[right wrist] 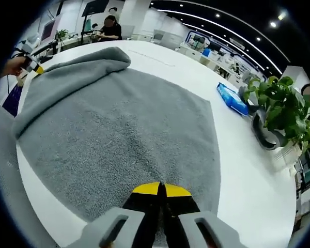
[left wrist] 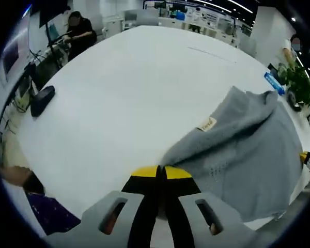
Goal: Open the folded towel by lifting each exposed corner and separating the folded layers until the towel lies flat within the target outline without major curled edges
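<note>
— Where do we find the grey towel point(right wrist: 119, 119)?

— On the white table point(left wrist: 129, 88). In the right gripper view it lies mostly spread out, with one long edge rolled over in a thick fold point(right wrist: 77, 67) on the side far from the potted plant point(right wrist: 281, 111). A blue packet point(right wrist: 232, 99) rests on the table between the towel and that plant.

— And our grippers?

— The right gripper point(right wrist: 161, 189) sits over the near edge of the towel, its yellow tips together, nothing between them that we can see. The left gripper point(left wrist: 161, 172) is likewise closed, tips meeting above bare table just beside the towel's edge, where a small label point(left wrist: 207, 124) shows. A black object point(left wrist: 42, 99) lies well apart from the towel.
</note>
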Demonstrator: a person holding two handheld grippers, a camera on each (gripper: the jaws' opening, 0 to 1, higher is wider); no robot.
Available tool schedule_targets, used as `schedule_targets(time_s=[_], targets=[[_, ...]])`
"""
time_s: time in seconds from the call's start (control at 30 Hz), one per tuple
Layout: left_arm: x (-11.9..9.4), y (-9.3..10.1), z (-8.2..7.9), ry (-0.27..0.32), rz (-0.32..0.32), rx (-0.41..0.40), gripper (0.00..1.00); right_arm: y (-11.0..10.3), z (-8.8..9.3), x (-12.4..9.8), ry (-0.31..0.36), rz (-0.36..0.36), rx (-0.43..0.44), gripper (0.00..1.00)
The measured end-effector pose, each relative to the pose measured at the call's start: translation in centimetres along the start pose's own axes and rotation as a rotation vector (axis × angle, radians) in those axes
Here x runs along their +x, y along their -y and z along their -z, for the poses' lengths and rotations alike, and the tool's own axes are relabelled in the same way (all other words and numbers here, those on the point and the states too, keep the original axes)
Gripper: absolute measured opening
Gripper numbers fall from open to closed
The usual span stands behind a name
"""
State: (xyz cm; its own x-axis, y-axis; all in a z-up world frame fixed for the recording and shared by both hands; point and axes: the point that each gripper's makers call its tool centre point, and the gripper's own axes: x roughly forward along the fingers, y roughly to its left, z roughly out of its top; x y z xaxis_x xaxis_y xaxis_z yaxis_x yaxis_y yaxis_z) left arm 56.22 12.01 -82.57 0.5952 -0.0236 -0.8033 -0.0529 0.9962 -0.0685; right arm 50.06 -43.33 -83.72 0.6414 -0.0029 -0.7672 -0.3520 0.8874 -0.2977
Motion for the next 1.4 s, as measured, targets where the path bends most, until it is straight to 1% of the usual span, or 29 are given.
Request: schedule_targets(time_s=[0.07, 0.13, 0.23, 0.37, 0.63, 0.8, 0.9, 0.97, 1.0, 1.1, 1.2, 1.27, 1.33, 1.4], targets=[[-0.1, -0.7, 0.1, 0.002, -0.008, -0.007, 0.01, 0.4, 0.2, -0.1, -0.001, 0.002, 0.016, 0.00], [-0.2, -1.1, 0.2, 0.008, -0.005, -0.046, 0.01, 0.6, 0.3, -0.1, 0.004, -0.001, 0.046, 0.00], [-0.4, -1.2, 0.3, 0.030, -0.008, -0.047, 0.01, 0.8, 0.6, -0.2, -0.002, 0.011, 0.040, 0.00], [-0.7, -1.6, 0.6, 0.053, -0.031, -0.051, 0.01, 1.4, 1.3, -0.4, -0.016, 0.036, 0.003, 0.00], [-1.0, -2.1, 1.1, 0.074, -0.050, -0.069, 0.01, 2.5, 2.6, -1.0, -0.023, 0.059, 0.044, 0.00], [-1.4, -2.1, 1.5, 0.079, -0.066, -0.060, 0.01, 2.6, 3.2, -1.3, -0.033, 0.074, 0.035, 0.00], [-1.7, -2.1, 2.0, 0.081, -0.077, -0.069, 0.01, 2.7, 3.8, -1.7, -0.043, 0.091, 0.018, 0.00], [-2.1, -2.1, 2.5, 0.077, -0.090, -0.081, 0.01, 2.7, 4.2, -1.9, -0.050, 0.101, 0.009, 0.00], [-2.5, -1.9, 3.0, 0.071, -0.102, -0.094, 0.01, 2.8, 4.4, -2.1, -0.060, 0.110, 0.004, 0.00], [-3.1, -1.7, 3.9, 0.099, -0.131, -0.070, 0.01, 3.1, 4.9, -2.3, -0.090, 0.120, 0.014, 0.00], [-3.5, -1.5, 4.5, 0.089, -0.146, -0.069, 0.01, 3.2, 5.4, -2.6, -0.114, 0.126, 0.023, 0.00], [-3.6, -1.4, 4.6, 0.080, -0.147, -0.059, 0.01, 3.3, 5.7, -2.7, -0.129, 0.128, 0.027, 0.00], [-3.5, -1.5, 4.6, 0.076, -0.141, -0.057, 0.01, 3.3, 5.9, -2.9, -0.137, 0.125, 0.037, 0.00], [-3.6, -1.6, 4.8, 0.068, -0.125, -0.082, 0.01, 3.3, 6.2, -3.1, -0.141, 0.119, 0.066, 0.00]])
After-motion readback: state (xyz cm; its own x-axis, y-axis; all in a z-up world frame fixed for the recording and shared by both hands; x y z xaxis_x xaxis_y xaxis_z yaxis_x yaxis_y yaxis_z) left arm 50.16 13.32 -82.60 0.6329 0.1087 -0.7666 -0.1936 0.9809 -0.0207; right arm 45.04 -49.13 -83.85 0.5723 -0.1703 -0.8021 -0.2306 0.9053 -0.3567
